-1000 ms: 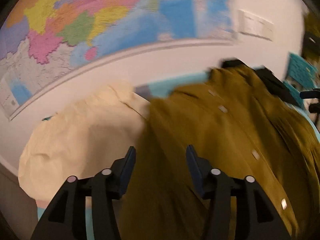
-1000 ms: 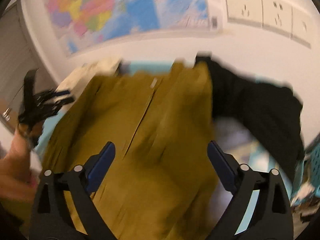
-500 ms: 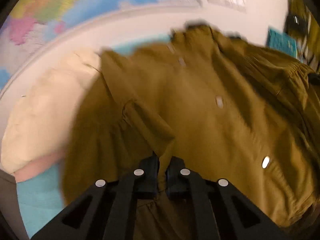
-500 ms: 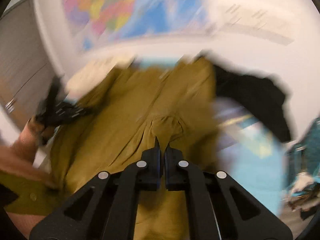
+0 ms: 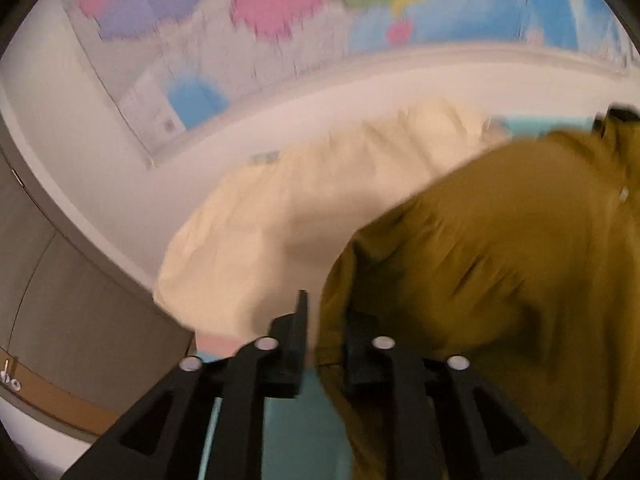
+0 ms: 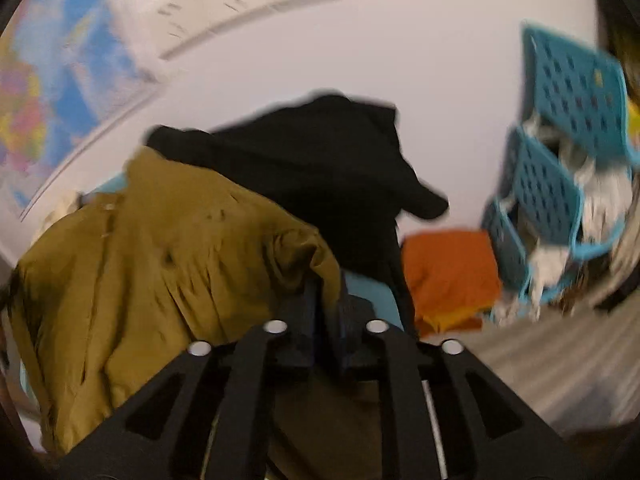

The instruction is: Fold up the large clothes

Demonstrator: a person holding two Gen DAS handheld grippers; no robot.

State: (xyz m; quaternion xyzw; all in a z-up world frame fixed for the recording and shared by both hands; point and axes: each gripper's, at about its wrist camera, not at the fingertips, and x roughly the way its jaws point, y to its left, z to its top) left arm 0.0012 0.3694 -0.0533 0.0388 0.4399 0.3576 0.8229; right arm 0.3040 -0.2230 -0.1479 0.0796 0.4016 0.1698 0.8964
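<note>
An olive-brown button shirt [image 5: 500,260] lies bunched on the teal table [image 5: 304,432]; in the right wrist view the shirt [image 6: 160,260] fills the left half. The left gripper [image 5: 326,332] sits at the shirt's left edge. Its jaws are opening, a narrow gap shows, and the hem hangs between them against the right finger. The right gripper [image 6: 328,308] is at the shirt's right edge beside the black garment. Its jaws are opening too, with a fold of olive cloth still between them. Both views are blurred by motion.
A cream garment [image 5: 300,220] lies left of the shirt against the wall, under a coloured map [image 5: 320,8]. A black garment [image 6: 320,168] is heaped behind the shirt. An orange folded cloth [image 6: 448,268] and blue perforated baskets [image 6: 560,184] stand at the right. A grey door [image 5: 60,300] is at the left.
A second ago both grippers stood wide open over the spread shirt. Half a second ago both were shut on pinched folds. Now the jaws have parted slightly, the views have swung outward, and the shirt is bunched.
</note>
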